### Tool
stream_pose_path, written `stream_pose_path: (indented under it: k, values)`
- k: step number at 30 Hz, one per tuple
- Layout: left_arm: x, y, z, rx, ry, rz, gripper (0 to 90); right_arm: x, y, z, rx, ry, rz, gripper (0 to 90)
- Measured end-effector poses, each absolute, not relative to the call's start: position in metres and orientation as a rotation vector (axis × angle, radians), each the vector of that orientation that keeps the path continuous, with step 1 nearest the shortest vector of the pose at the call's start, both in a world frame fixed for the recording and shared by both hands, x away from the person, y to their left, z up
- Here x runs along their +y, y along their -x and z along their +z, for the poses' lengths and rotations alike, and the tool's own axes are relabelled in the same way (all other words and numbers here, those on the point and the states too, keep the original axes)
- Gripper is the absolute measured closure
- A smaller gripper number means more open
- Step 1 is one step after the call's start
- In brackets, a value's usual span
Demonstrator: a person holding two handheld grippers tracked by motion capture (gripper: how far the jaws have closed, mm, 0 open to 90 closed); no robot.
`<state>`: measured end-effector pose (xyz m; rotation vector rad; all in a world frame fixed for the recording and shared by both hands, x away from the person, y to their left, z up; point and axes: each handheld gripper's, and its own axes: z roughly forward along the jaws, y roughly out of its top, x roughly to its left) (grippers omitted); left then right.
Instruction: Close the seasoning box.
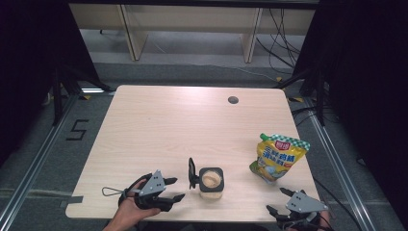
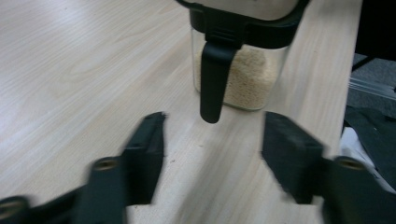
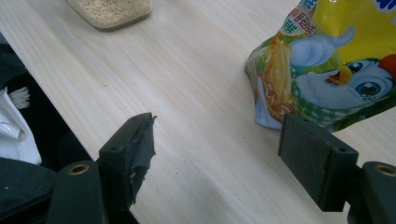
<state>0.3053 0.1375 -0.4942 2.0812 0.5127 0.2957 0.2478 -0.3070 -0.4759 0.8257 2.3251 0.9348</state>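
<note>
A clear square container (image 1: 210, 182) with a black rim holds beige grains near the table's front edge. Its lid (image 1: 192, 173) stands flipped up on its left side. My left gripper (image 1: 179, 188) is just left of it, open, jaws pointing at it. In the left gripper view the container (image 2: 247, 79) is close ahead and a black clasp (image 2: 212, 79) hangs down its side, its tip just beyond my open left gripper (image 2: 212, 140). A yellow snack bag (image 1: 278, 156) lies at the right. My right gripper (image 1: 274, 199) is open in front of the bag (image 3: 336, 60), nothing between its jaws (image 3: 217, 135).
The light wooden table (image 1: 192, 120) has a round cable hole (image 1: 233, 100) at the back right. Its front edge runs just under both hands. Wooden furniture legs and floor cables lie beyond the far edge. The container's corner (image 3: 109, 11) shows at the right gripper view's top left.
</note>
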Motion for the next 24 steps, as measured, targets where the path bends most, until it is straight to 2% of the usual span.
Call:
stream_pose_path:
  k: [1,3,5,9,24]
  values:
    - [0.137,-0.305,-0.494,0.513,-2.081,0.296,51.8,-0.307,-0.248,-0.476,2.324,-0.823,0.934,27.8]
    - [0.139,-0.303,-0.493,0.513,-2.058,0.303,67.0,-0.307,-0.248,-0.476,2.327,-0.820,0.934,27.8]
    - [0.141,-0.304,-0.489,0.544,-2.022,0.294,77.9,-0.307,-0.248,-0.477,2.325,-0.830,0.930,27.8]
    - [0.140,-0.308,-0.481,0.557,-1.983,0.313,89.0,-0.306,-0.248,-0.478,2.336,-0.824,0.931,28.0]
    - [0.126,-0.311,-0.469,0.532,-2.012,0.295,89.3,-0.306,-0.249,-0.479,2.331,-0.813,0.929,28.3]
